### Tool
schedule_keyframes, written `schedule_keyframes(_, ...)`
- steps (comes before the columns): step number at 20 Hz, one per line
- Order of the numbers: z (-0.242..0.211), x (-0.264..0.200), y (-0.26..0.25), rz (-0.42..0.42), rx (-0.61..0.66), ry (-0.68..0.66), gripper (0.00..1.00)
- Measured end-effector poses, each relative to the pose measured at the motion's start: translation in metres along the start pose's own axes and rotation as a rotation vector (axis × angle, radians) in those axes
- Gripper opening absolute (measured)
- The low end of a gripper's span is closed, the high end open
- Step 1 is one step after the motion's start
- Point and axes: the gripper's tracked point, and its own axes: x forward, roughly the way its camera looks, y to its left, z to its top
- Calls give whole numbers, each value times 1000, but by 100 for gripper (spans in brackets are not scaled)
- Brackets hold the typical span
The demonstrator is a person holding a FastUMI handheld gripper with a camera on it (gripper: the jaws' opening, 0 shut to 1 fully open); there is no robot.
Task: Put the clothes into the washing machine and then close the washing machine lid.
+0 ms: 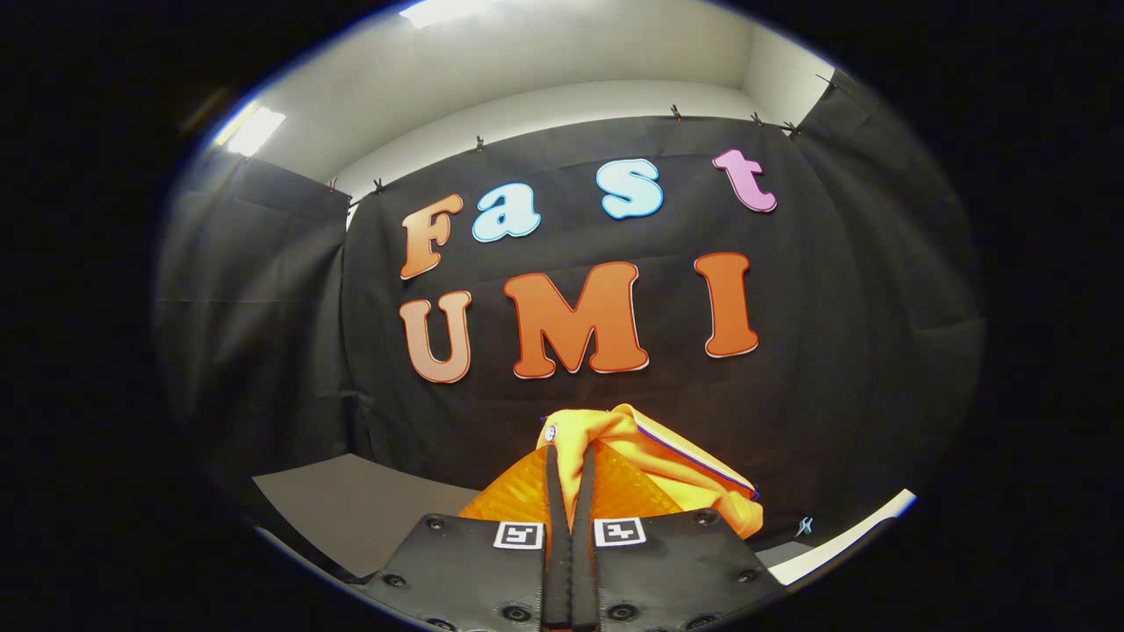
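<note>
Fingers (569,465) pinch a fold of the orange garment (667,470), which looks light, soft and floppy, best gripped at a bunched fold.

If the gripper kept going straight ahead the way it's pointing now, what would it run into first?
The gripper is shut on the orange garment. Beyond that cloth, the first thing ahead looks to be the booth's black cloth wall, though depth is unclear.
</note>
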Motion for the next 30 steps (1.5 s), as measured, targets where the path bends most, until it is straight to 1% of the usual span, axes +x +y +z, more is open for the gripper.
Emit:
schedule_keyframes(3,-58,14,-11,-30,35,82,8)
schedule_keyframes(7,-124,30,-19,-49,85,171,8)
schedule_keyframes(15,-250,49,-46,-67,63,395,8)
schedule_keyframes(17,-279,52,-58,-98,65,455,8)
schedule_keyframes(19,-306,44,-69,-118,77,516,8)
schedule_keyframes(22,-351,42,-69,-121,90,610,8)
schedule_keyframes(24,-378,47,-65,-117,99,690,8)
schedule_keyframes(27,-419,53,-62,-145,109,828,8)
schedule_keyframes(29,-451,47,-68,-154,148,922,8)
schedule_keyframes(30,-457,43,-69,-161,161,951,8)
